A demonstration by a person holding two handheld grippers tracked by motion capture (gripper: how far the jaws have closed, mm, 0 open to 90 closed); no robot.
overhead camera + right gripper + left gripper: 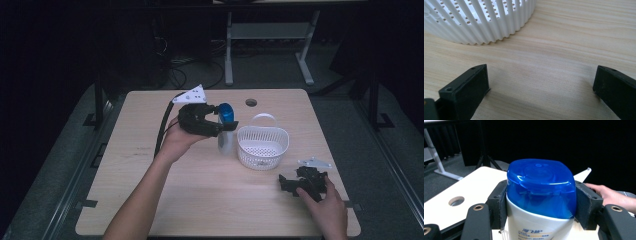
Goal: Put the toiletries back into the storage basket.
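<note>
Two hand-held grippers work at one wooden table [150, 200]. Nearest to us in the high view, the right gripper [287, 184] lies low on the table under the person's right hand [327, 205]; in the right gripper view we see its two black jaws spread wide with nothing but bare wood between them, and the ribbed wall of the white basket [481, 22] ahead of them and to their left, near but apart. Farther in, we find the left gripper [222, 127] held above the table by the left hand [175, 142], its cable trailing back toward the forearm and its grey three-cornered plate [192, 95] on top. Its jaws are partly closed on a white bottle with a blue cap [541, 187]: in the left gripper view we see a pad [502, 205] pressed against each side of the bottle just where cap meets body. The bottle hangs upright from the jaws, its lower end just beside the basket [262, 147], on the side away from the right gripper. Beyond the left gripper we note a round hole [251, 102] in the table near its far edge.
</note>
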